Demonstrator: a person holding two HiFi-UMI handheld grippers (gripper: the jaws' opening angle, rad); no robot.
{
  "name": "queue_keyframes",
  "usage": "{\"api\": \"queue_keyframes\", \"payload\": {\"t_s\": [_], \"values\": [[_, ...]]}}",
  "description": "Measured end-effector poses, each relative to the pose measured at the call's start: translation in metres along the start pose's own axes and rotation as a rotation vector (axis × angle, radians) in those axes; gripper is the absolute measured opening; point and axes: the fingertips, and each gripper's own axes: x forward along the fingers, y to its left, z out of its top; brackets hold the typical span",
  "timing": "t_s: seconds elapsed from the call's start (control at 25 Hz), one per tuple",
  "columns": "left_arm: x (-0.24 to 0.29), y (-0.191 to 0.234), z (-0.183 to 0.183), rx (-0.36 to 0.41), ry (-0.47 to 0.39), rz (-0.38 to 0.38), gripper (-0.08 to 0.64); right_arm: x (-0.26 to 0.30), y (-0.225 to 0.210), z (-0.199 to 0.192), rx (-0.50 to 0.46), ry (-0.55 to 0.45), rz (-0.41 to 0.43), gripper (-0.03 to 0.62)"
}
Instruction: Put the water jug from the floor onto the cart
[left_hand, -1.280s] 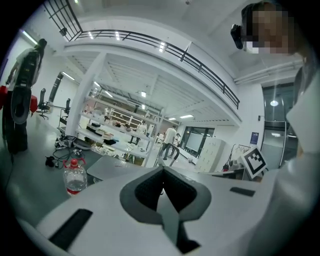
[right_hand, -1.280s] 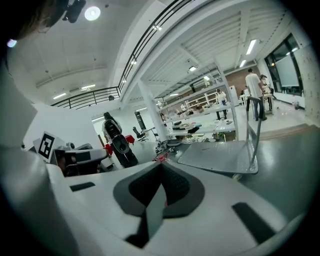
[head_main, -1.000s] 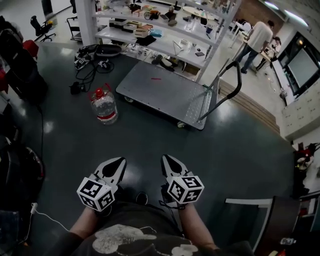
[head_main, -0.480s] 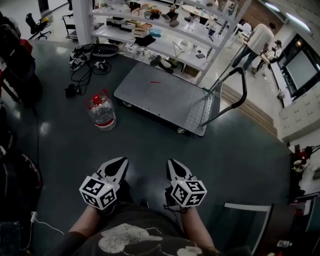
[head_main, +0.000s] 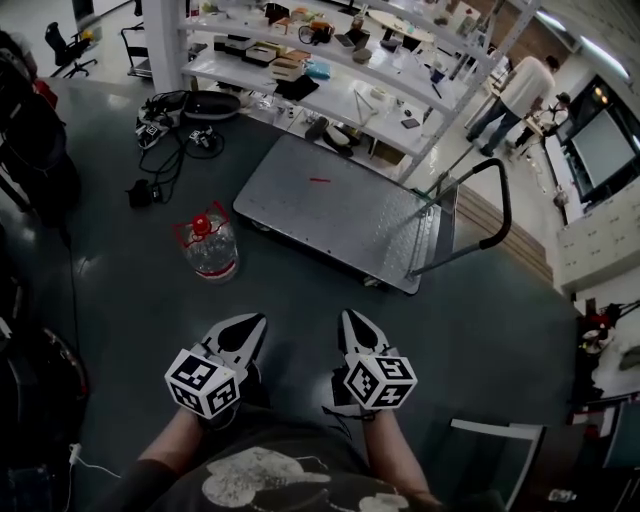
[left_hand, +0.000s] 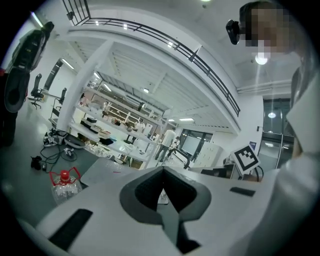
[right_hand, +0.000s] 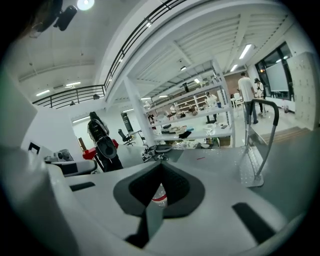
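A clear water jug (head_main: 210, 246) with a red cap and red carry handle stands upright on the dark floor, left of the cart. The cart (head_main: 338, 208) is a flat grey metal platform with a black push handle (head_main: 487, 214) at its right end. My left gripper (head_main: 254, 323) and right gripper (head_main: 350, 319) are side by side low in the head view, both shut and empty, well short of the jug. In the left gripper view the jug (left_hand: 65, 184) is at lower left of my left gripper (left_hand: 162, 172). In the right gripper view the jug (right_hand: 159, 196) shows behind the jaws of my right gripper (right_hand: 161, 168).
White shelving (head_main: 330, 75) loaded with small items stands behind the cart. Cables and gear (head_main: 170, 125) lie on the floor at the back left. Dark bags (head_main: 35, 140) line the left edge. Two people (head_main: 515, 90) stand at the far right, and a chair (head_main: 500, 460) is at the lower right.
The view has moved forward: jug and cart sit slightly lower and nearer in the head view. Both grippers kept their side-by-side pose and stayed shut.
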Motion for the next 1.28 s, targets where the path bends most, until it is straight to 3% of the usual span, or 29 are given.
{"api": "queue_keyframes", "payload": {"t_s": [0.28,0.56,0.88,1.12,1.28], "values": [[-0.004,0.069,0.013,-0.022,0.002,0.021,0.008,0.057,0.016,-0.001,-0.018,0.04,-0.028,-0.009],[-0.009,0.127,0.025,-0.064,-0.035,0.13,0.009,0.114,0.036,0.003,-0.061,0.095,0.043,-0.009],[0.012,0.19,0.049,-0.073,-0.067,0.308,0.008,0.221,0.039,0.022,-0.069,0.154,0.191,-0.009],[0.052,0.234,0.097,-0.076,-0.126,0.407,0.008,0.315,0.044,0.051,-0.135,0.228,0.318,-0.009],[0.082,0.263,0.11,-0.113,-0.135,0.504,0.008,0.364,0.036,0.066,-0.168,0.274,0.375,-0.009]]}}
